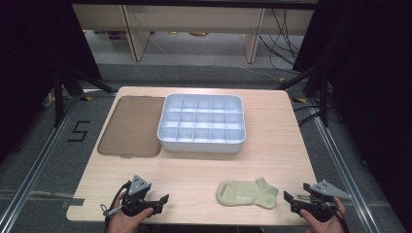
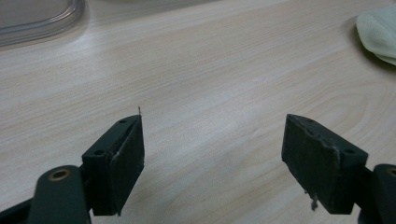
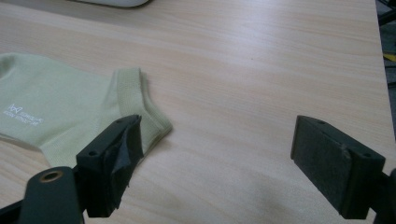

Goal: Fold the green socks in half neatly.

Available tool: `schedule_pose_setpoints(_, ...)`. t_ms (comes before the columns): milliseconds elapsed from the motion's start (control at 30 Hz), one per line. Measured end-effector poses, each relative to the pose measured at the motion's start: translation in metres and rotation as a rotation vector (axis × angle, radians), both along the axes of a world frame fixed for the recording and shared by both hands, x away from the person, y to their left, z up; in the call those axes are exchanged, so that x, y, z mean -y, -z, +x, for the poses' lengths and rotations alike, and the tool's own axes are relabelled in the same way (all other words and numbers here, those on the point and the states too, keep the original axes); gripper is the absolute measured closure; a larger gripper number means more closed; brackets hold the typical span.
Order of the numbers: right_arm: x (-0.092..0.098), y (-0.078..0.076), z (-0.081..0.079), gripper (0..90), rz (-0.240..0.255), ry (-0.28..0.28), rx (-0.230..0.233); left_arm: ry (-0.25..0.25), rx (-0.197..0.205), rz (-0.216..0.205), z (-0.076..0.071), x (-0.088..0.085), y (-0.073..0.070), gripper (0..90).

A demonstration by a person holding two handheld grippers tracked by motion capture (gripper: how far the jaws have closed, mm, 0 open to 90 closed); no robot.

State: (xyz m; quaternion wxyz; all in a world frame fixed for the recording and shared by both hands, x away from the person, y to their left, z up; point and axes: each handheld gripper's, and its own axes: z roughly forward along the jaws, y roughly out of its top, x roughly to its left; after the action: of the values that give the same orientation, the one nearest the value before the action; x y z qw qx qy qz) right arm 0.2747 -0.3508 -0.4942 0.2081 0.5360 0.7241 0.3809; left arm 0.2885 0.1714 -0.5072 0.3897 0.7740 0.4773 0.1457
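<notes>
High view: pale green sock (image 1: pixel 248 193), flat near the counter's (image 1: pixel 272 155) near edge, toward the right corner. Right tongs (image 1: pixel 287 198) just beside its cuff, jaws wide, holding nothing. Left tongs (image 1: pixel 164 200) at the near edge toward the left corner, well apart from the sock, wide, holding nothing. Grey compartment tray (image 1: pixel 201 145) at the counter's middle toward the far edge; tinted lid (image 1: pixel 131 127) touching its left side.

Left gripper view: left tongs (image 2: pixel 212 154) wide over bare wood; sock (image 2: pixel 379 32) at the upper right.

Right gripper view: right tongs (image 3: pixel 217 158) wide; left jaw over the sock's (image 3: pixel 60 112) cuff. Small white print on the sock, too small to read.
</notes>
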Motion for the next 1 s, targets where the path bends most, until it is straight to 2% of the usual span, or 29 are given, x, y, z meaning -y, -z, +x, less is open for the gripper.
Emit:
schedule_pose_setpoints(100, 0.0, 0.0, 0.0, 17.5, -0.002, 0.0, 0.0, -0.003, -0.001, -0.004, 0.0, 0.0, 0.0, 19.8)
schedule_pose_setpoints(133, -0.001, 0.0, 0.0, 17.6, 0.002, 0.004, 0.0, 0.012, -0.001, -0.027, 0.0, -0.001, -0.001, 19.1)
schedule_pose_setpoints(167, -0.001, 0.0, 0.0, 17.6, 0.002, 0.004, 0.0, 0.012, -0.001, -0.027, 0.0, -0.001, -0.001, 19.0)
schedule_pose_setpoints(200, 0.0, 0.0, 0.0, 17.7, -0.001, 0.002, 0.001, -0.003, -0.005, -0.057, 0.0, 0.001, -0.001, 19.0)
schedule_pose_setpoints(233, 0.0, 0.0, 0.0, 17.8, -0.006, 0.002, 0.003, -0.01, -0.011, -0.068, 0.0, 0.002, -0.001, 18.6)
schedule_pose_setpoints(267, 0.0, 0.0, 0.0, 18.0, -0.002, 0.004, -0.001, 0.003, -0.014, -0.078, -0.001, 0.004, -0.003, 18.2)
schedule_pose_setpoints(300, -0.001, 0.0, 0.0, 18.3, -0.001, 0.008, 0.002, 0.022, -0.013, -0.068, -0.001, 0.005, -0.003, 18.2)
schedule_pose_setpoints(333, -0.001, 0.0, 0.0, 18.3, -0.001, 0.008, 0.002, 0.018, -0.013, -0.088, -0.002, 0.008, -0.004, 18.2)
schedule_pose_setpoints(367, -0.001, 0.0, 0.0, 18.5, -0.001, 0.009, 0.001, 0.038, -0.017, -0.085, -0.002, 0.009, -0.005, 18.2)
schedule_pose_setpoints(400, 0.0, 0.0, 0.0, 18.7, 0.0, 0.009, 0.001, 0.034, -0.014, -0.108, -0.001, 0.013, -0.004, 18.2)
schedule_pose_setpoints(433, 0.002, 0.0, 0.001, 18.8, -0.019, -0.006, 0.018, 0.036, -0.015, -0.123, 0.0, 0.016, -0.005, 18.2)
schedule_pose_setpoints(467, 0.0, 0.0, 0.0, 19.1, 0.005, 0.011, -0.003, 0.06, -0.022, -0.105, 0.002, 0.017, -0.006, 18.2)
schedule_pose_setpoints(533, 0.001, 0.001, 0.001, 20.1, -0.012, 0.003, 0.014, 0.061, -0.03, -0.12, 0.005, 0.023, -0.008, 18.1)
schedule_pose_setpoints(567, 0.003, 0.002, 0.002, 20.1, -0.041, -0.004, 0.029, 0.064, -0.018, -0.129, 0.006, 0.027, -0.009, 18.1)
schedule_pose_setpoints(600, 0.003, 0.001, 0.002, 20.1, -0.041, -0.003, 0.029, 0.084, -0.026, -0.117, 0.008, 0.03, -0.011, 18.1)
schedule_pose_setpoints(633, 0.001, 0.0, 0.0, 20.2, 0.0, 0.011, 0.002, 0.075, -0.031, -0.139, 0.009, 0.035, -0.011, 18.1)
schedule_pose_setpoints(667, 0.003, 0.0, 0.001, 20.4, -0.029, -0.005, 0.027, 0.098, -0.031, -0.113, 0.011, 0.038, -0.013, 18.1)
schedule_pose_setpoints(700, 0.0, 0.0, 0.0, 20.5, 0.005, 0.016, -0.002, 0.111, -0.039, -0.116, 0.014, 0.043, -0.013, 18.1)
schedule_pose_setpoints(733, 0.003, 0.001, 0.001, 21.2, -0.033, -0.01, 0.028, 0.133, -0.05, -0.11, 0.02, 0.052, -0.013, 18.7)
schedule_pose_setpoints(800, 0.003, 0.001, 0.002, 21.4, -0.031, -0.012, 0.029, 0.13, -0.055, -0.119, 0.022, 0.058, -0.013, 19.6)
schedule_pose_setpoints(833, 0.003, 0.001, 0.002, 21.5, -0.029, -0.011, 0.03, 0.143, -0.06, -0.108, 0.025, 0.061, -0.013, 20.1)
schedule_pose_setpoints(867, 0.0, 0.0, 0.0, 21.5, 0.006, 0.009, 0.0, 0.152, -0.067, -0.106, 0.027, 0.066, -0.014, 20.3)
schedule_pose_setpoints(900, 0.003, 0.001, 0.002, 21.5, -0.027, -0.01, 0.027, 0.159, -0.068, -0.107, 0.029, 0.071, -0.014, 22.1)
schedule_pose_setpoints(1000, 0.003, 0.001, 0.002, 21.5, -0.021, -0.006, 0.03, 0.186, -0.062, -0.11, 0.035, 0.086, -0.014, 26.2)
